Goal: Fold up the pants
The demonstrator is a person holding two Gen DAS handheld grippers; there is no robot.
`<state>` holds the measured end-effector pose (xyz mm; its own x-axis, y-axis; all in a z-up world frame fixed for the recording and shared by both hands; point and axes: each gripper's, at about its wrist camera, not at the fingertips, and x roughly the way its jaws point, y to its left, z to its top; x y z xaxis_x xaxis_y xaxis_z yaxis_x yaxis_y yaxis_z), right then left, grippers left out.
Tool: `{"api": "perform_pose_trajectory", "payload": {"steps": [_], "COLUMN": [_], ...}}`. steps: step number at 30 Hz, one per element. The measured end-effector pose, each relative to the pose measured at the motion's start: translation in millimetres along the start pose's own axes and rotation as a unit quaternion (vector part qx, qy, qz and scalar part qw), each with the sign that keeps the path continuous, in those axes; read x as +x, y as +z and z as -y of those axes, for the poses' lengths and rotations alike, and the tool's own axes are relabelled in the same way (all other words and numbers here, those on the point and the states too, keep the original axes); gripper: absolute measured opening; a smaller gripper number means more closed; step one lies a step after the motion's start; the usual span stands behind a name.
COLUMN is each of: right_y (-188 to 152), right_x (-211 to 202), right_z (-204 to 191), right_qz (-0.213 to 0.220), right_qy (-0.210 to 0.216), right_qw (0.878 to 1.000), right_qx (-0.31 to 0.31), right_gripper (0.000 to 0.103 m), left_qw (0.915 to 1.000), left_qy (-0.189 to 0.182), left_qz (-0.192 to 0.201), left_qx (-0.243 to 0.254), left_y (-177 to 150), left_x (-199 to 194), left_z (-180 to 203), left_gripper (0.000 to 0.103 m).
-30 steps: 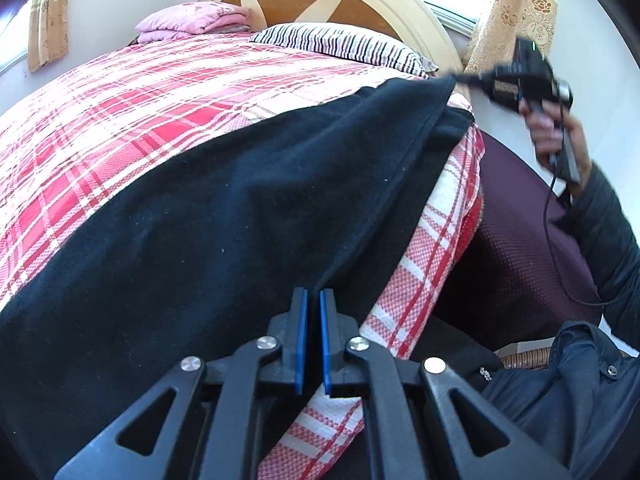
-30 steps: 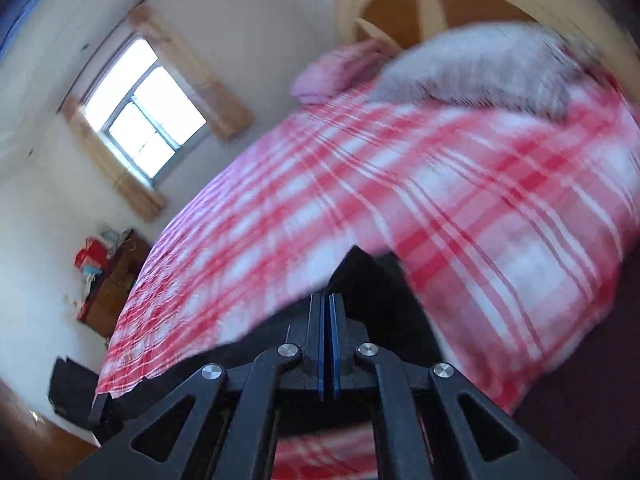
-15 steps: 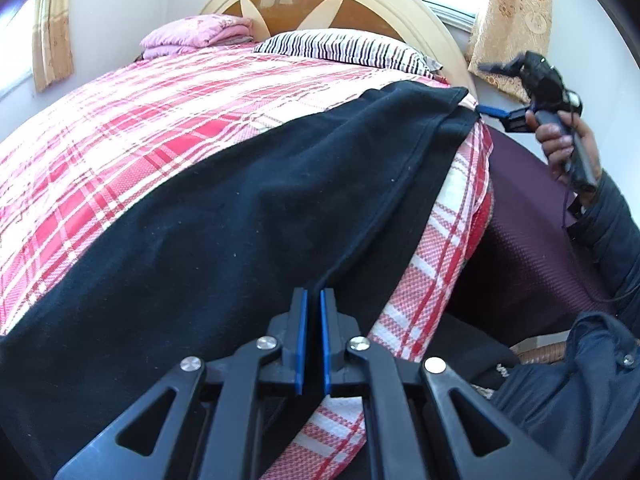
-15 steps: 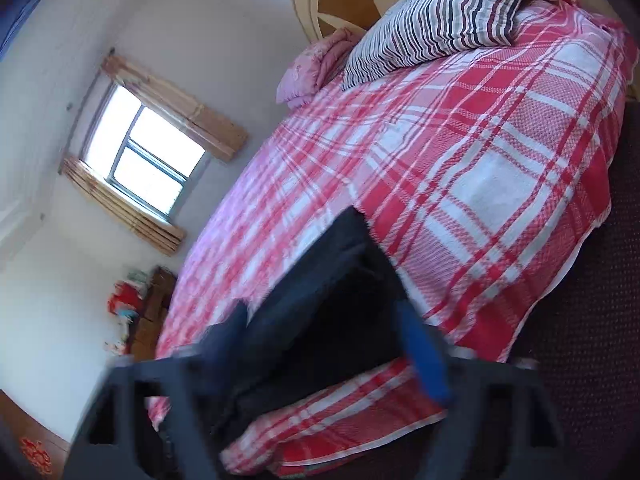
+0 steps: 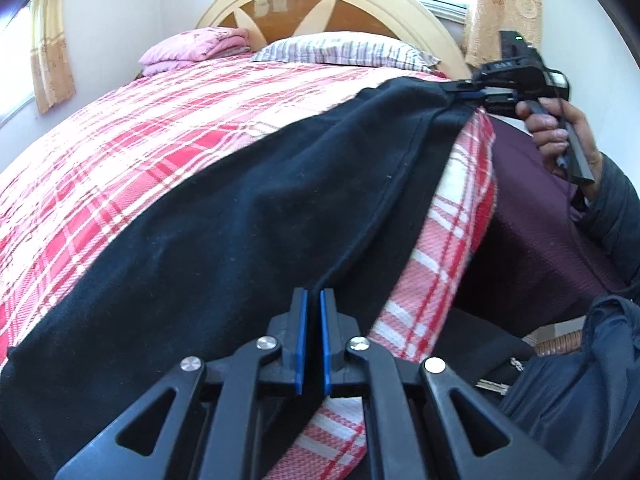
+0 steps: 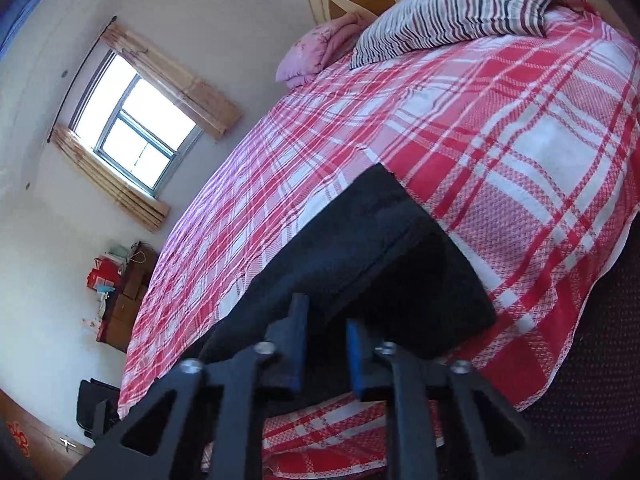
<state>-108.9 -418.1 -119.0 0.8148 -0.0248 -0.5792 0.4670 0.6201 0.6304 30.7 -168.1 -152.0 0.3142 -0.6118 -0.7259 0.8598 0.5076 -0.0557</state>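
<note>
Left wrist view. The left gripper [image 5: 312,320], at 6 o'clock, has its blue pads nearly together, clamped on the near edge of the black pants [image 5: 256,216]. The pants lie stretched along the right side of the bed [image 5: 120,136], over its red plaid sheet, running from 6 o'clock up toward 1 o'clock. There the right gripper [image 5: 466,92], held in the person's right hand [image 5: 560,136], meets the far end of the pants; whether it grips the cloth cannot be told from this view. A striped pillow [image 5: 340,50] and a folded pink blanket [image 5: 192,46] lie at 12 and 11 o'clock, before the wooden headboard [image 5: 320,4].

Right wrist view. The right gripper [image 6: 326,344], at 6 o'clock, has its fingers apart, with the folded end of the pants [image 6: 380,256] lying between and just beyond them; firm contact cannot be told. The pillow [image 6: 460,12] sits at 1 o'clock, a window [image 6: 136,136] at 9 o'clock.
</note>
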Motion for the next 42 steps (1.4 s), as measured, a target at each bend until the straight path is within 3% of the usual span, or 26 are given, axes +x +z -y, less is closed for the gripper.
{"api": "perform_pose_trajectory", "payload": {"steps": [5, 16, 25, 27, 32, 35, 37, 39, 42], "right_y": [3.8, 8.9, 0.0, -1.1, 8.2, 18.0, 26.6, 37.5, 50.7], "right_x": [-18.9, -41.7, -19.1, -22.9, -58.1, -68.9, -65.7, -56.4, -36.1], "right_z": [-9.9, -13.8, 18.1, 24.3, 45.0, 62.2, 71.4, 77.0, 77.2], "right_qz": [0.035, 0.057, -0.012, -0.005, 0.057, 0.080, 0.074, 0.058, 0.021], "right_qy": [0.014, 0.023, -0.016, -0.019, -0.028, -0.029, -0.030, -0.019, 0.006], "right_qw": [0.999, 0.998, 1.000, 1.000, 0.997, 0.993, 0.993, 0.994, 0.996], "right_qx": [-0.019, -0.026, 0.007, 0.013, 0.049, 0.077, 0.088, 0.090, 0.089], "right_gripper": [0.004, 0.003, 0.004, 0.007, 0.036, 0.036, 0.036, 0.036, 0.036], "left_qw": [0.9993, 0.9970, 0.9973, 0.9973, 0.9985, 0.9988, 0.9990, 0.9989, 0.9977], "left_qy": [-0.012, -0.053, -0.065, -0.065, -0.055, -0.045, -0.034, -0.016, -0.016], "left_qz": [0.023, 0.038, -0.022, -0.016, 0.001, 0.019, 0.031, 0.042, 0.038], "left_qx": [-0.026, -0.041, -0.027, -0.029, -0.003, 0.010, 0.004, -0.016, -0.053], "left_y": [3.9, 2.7, -8.8, -9.0, -8.5, -11.1, -11.0, -9.8, -9.0], "left_x": [-17.9, -32.7, -2.1, -5.3, -17.5, -30.5, -36.5, -39.3, -34.5], "left_z": [-10.9, -14.0, -4.5, -5.3, 2.3, 3.9, -3.9, -14.2, -29.1], "left_gripper": [0.004, 0.004, 0.005, 0.005, 0.006, 0.016, 0.041, 0.055, 0.055]}}
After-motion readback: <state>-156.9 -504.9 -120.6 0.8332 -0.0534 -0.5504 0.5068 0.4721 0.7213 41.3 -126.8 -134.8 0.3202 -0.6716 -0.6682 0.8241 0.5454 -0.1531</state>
